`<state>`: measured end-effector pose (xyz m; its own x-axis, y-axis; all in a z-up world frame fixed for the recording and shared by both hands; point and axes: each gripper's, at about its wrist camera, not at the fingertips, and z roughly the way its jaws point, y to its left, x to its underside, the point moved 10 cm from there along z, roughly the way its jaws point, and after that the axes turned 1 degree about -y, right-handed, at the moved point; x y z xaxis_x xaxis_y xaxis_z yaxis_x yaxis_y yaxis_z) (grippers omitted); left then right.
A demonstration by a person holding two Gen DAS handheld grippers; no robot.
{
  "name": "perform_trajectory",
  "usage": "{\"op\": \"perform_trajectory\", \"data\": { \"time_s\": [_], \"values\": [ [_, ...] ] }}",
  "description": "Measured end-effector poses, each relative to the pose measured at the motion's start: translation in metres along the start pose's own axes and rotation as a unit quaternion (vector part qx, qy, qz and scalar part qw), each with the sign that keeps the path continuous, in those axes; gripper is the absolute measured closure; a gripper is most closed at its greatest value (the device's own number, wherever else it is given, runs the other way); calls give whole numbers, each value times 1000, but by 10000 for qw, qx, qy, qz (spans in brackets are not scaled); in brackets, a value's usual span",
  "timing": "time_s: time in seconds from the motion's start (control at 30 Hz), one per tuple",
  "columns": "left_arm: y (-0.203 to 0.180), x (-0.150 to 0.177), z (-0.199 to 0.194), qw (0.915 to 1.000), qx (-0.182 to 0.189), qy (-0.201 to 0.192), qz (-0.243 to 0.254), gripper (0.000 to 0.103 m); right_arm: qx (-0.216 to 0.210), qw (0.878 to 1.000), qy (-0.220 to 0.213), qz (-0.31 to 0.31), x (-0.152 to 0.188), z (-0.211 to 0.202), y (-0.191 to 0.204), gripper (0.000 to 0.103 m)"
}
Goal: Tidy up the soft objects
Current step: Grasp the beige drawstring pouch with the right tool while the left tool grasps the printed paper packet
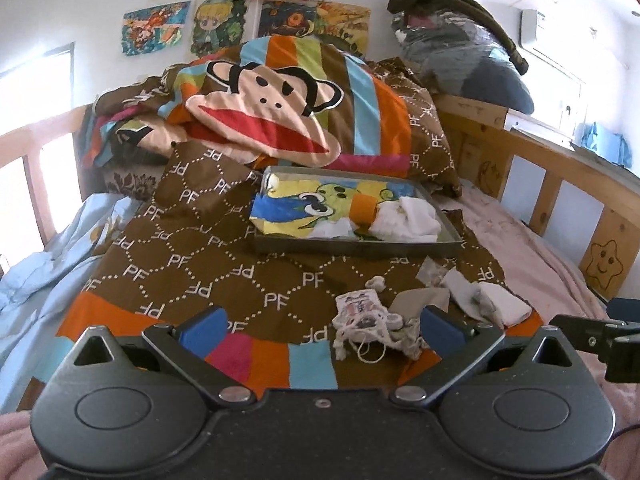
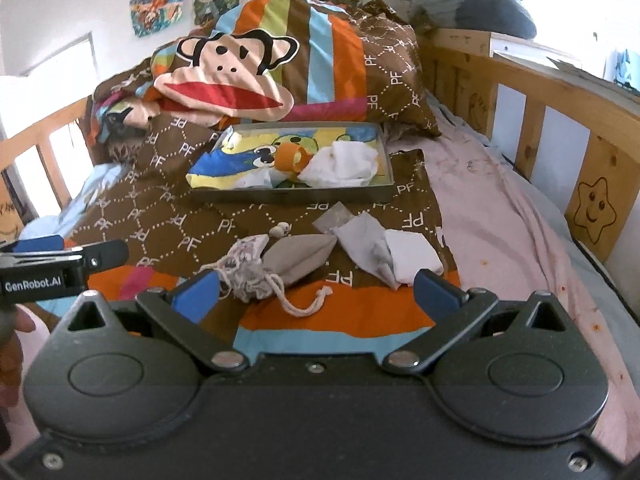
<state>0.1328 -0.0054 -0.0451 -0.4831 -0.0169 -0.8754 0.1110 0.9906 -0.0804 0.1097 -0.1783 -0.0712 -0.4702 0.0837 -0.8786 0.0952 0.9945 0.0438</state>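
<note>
We're over the near end of the bed [image 2: 520, 216], both grippers low and level above the brown PF quilt [image 1: 192, 248].

Left gripper [image 1: 320, 326]: blue pads spread wide apart, nothing between them. In the right wrist view it shows only as a side-on black arm at the left edge.

Right gripper [image 2: 316, 288]: pads also wide apart, holding nothing.

Loose soft items lie in a row along the quilt's near edge, just ahead of the right gripper's fingers. Left to right:
- printed drawstring pouch [image 2: 248, 268], crumpled, cord trailing toward us onto the orange stripe
- small beaded bit [image 2: 280, 231], just behind the pouch
- beige cloth [image 2: 300, 258], touching the pouch
- grey cloth [image 2: 366, 242], overlapping the next item
- folded white cloth [image 2: 412, 258], near the quilt's right edge

Grey metal tray [image 2: 390, 172] sits further back on the quilt, mid-bed, in front of the monkey-face pillow [image 2: 228, 80]. Inside: cartoon-print fabric [image 2: 224, 162] on the left, orange roll [image 2: 298, 160] in the middle, bunched white cloth [image 2: 344, 162] at the right end.

Wooden bed rail with a star face [image 2: 592, 208] runs along the right edge.
</note>
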Motion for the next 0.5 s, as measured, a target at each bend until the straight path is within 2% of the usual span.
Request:
{"op": "perform_trajectory", "data": {
  "time_s": [0.3,0.5],
  "values": [
    [2,5,2,10000,-4,74,-56,1,61,9999,25,-120,0,1,8,0],
    [5,8,7,9998,4,151,-134,1,-26,9999,75,-86,-3,21,5,0]
  ]
}}
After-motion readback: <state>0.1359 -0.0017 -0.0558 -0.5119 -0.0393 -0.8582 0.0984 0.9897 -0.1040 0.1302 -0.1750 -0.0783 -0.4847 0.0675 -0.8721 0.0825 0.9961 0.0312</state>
